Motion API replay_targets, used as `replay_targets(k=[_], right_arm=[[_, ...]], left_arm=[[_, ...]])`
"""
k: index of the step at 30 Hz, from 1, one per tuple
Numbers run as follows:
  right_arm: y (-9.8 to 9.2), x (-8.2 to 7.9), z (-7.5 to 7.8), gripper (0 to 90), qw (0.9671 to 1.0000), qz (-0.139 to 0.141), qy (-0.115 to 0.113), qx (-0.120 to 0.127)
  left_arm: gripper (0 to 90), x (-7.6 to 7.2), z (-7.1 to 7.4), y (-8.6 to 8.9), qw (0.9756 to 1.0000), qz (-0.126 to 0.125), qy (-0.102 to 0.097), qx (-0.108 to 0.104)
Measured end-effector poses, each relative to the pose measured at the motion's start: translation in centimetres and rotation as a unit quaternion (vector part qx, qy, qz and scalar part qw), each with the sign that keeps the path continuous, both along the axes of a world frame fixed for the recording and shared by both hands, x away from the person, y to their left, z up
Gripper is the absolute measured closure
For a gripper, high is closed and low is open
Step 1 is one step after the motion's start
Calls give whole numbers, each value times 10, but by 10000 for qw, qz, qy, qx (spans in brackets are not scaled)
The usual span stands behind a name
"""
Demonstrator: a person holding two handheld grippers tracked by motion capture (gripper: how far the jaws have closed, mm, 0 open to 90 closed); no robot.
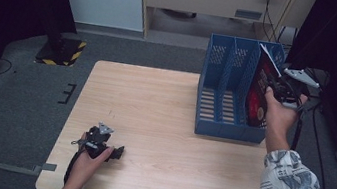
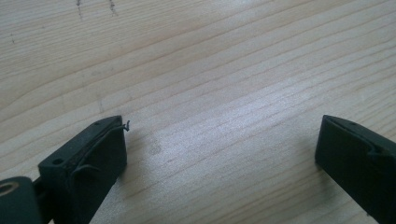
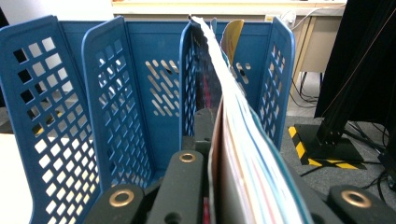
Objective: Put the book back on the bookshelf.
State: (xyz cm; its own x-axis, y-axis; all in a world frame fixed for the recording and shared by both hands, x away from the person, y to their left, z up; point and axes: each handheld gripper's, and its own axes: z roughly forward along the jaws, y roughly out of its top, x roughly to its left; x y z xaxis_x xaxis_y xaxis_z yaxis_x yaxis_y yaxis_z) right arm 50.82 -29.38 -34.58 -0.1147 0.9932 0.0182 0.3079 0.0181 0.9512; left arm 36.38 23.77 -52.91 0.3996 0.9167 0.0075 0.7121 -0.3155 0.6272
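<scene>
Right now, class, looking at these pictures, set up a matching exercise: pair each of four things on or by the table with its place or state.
Column one:
1. left gripper
2. right gripper
3. magazine
4. file rack

Column two:
A. blue, standing on the table's far right part
B. jaws apart, resting low on the wooden table
C. clamped shut on printed pages
D. tilted, going into the rack's rightmost compartment

Pairs: 1-B, 2-C, 3-D, 4-A
</scene>
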Motion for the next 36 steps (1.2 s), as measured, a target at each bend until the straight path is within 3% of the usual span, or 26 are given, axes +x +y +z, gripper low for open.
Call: replay_targets(k=[14,22,36], right_arm=[[-1,-16,2,830,9997,209,140,18],[-5,-13,6,822,9990,287,337,-44],[-5,-6,19,778,9956,503,677,-404]], left_arm=[[14,0,0,-1,10000,2,0,-5],[14,0,0,-2,10000,-5,-1,-3],[13,0,0,-2,10000,-8,-3,-2]])
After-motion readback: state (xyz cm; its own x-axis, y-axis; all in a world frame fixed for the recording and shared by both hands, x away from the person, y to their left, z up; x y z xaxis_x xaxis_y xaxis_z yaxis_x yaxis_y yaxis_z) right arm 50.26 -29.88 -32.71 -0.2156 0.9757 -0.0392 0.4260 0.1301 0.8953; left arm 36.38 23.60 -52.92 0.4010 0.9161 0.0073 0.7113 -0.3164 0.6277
